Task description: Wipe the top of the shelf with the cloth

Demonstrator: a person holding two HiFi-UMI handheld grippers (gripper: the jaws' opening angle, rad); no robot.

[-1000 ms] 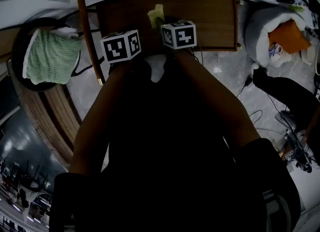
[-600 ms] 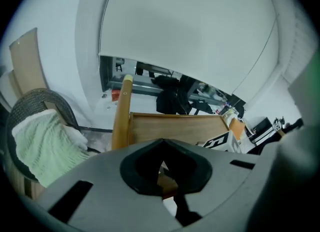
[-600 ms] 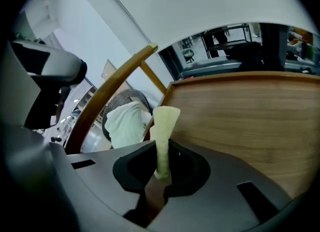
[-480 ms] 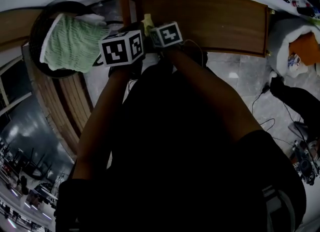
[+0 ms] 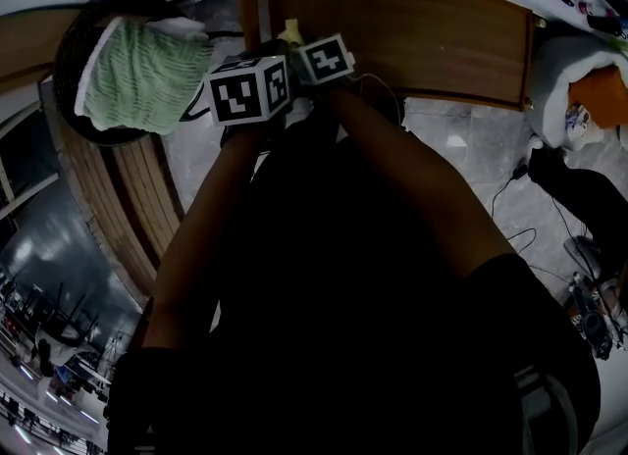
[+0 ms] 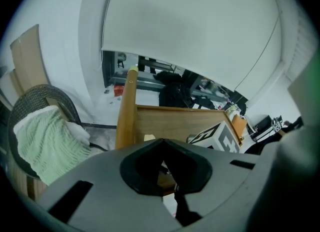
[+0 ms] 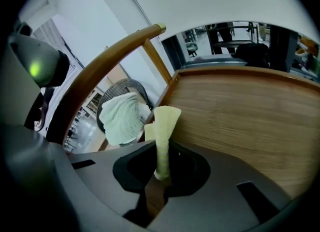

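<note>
Right claw [image 7: 159, 178] shifted to shelf [image 7: 240, 121] left end; cloth [image 7: 162, 131] juts forward lengthwise.

Wooden shelf [image 5: 422, 36] on pale floor [image 5: 471, 144]

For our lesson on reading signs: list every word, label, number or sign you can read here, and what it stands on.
No readable text anywhere.
Left marker cube, right marker cube: black-and-white square patterns, no words.
Print on the small object at the head view's right edge: too small to read.
</note>
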